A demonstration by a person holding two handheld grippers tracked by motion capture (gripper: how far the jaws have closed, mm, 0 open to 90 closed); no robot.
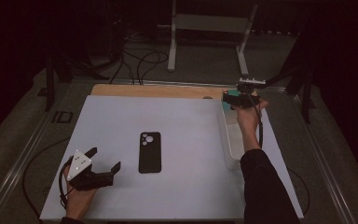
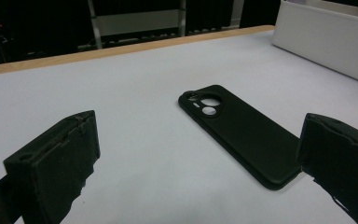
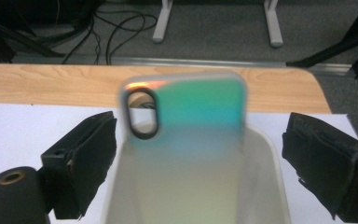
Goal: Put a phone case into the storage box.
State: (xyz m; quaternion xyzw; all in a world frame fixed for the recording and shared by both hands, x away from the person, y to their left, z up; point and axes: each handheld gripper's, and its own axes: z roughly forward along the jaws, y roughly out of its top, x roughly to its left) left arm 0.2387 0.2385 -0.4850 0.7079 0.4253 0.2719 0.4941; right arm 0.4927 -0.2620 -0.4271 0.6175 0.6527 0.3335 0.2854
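Nearest the high camera, the person's left hand (image 1: 79, 196) lies low at the near left of the counter (image 1: 186, 186), palm wrapped round the left claw (image 1: 105, 161), which points toward the middle with its grey three-cornered plate uppermost. Its jaws stand wide apart and hold nothing; in the left gripper view the left claw (image 2: 200, 158) frames bare white surface, with a black phone case (image 2: 242, 133) lying flat just beyond, its far corner close to the right-hand jaw but not touching it, camera cutouts at the far end. From above, that black phone case (image 1: 150, 152) sits near the counter's centre, just beside the left claw. The right arm, in a dark sleeve, stretches forward along the right edge, and the right hand (image 1: 248, 116) carries the right claw (image 1: 235, 99) over the far end of a pale, translucent tray (image 1: 230, 149). Its jaws are also spread wide and empty, seen in the right gripper view, where the right claw (image 3: 198, 154) straddles an iridescent phone case (image 3: 191, 121) standing or leaning in the tray (image 3: 272, 154); blur makes its exact tilt hard to judge.
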